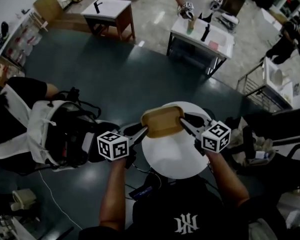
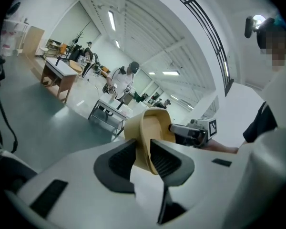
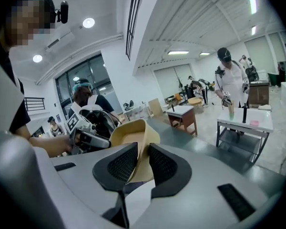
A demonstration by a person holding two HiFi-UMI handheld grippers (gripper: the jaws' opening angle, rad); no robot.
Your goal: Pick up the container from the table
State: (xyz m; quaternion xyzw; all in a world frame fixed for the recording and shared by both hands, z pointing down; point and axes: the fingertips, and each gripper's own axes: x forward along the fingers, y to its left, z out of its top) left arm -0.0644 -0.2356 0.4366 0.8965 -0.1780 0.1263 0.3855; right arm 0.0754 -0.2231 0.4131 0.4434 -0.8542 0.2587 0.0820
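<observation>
Head view: the tan container (image 1: 162, 121) hangs between the 2 grippers over the far edge of a round white table (image 1: 172, 161). The left gripper (image 1: 144, 130) grips its left end and the right gripper (image 1: 183, 123) its right end.

Left gripper view: the 2 black pads (image 2: 121, 159) are clenched on the container's near wall. The rest of the container stands up just beyond the fingertips, and the right gripper bites the far end.

Right gripper view: its 2 pads (image 3: 162, 165) likewise pinch the container's wall between them. The open hollow lies just past the fingertips, and the left gripper is on the opposite end.
</observation>
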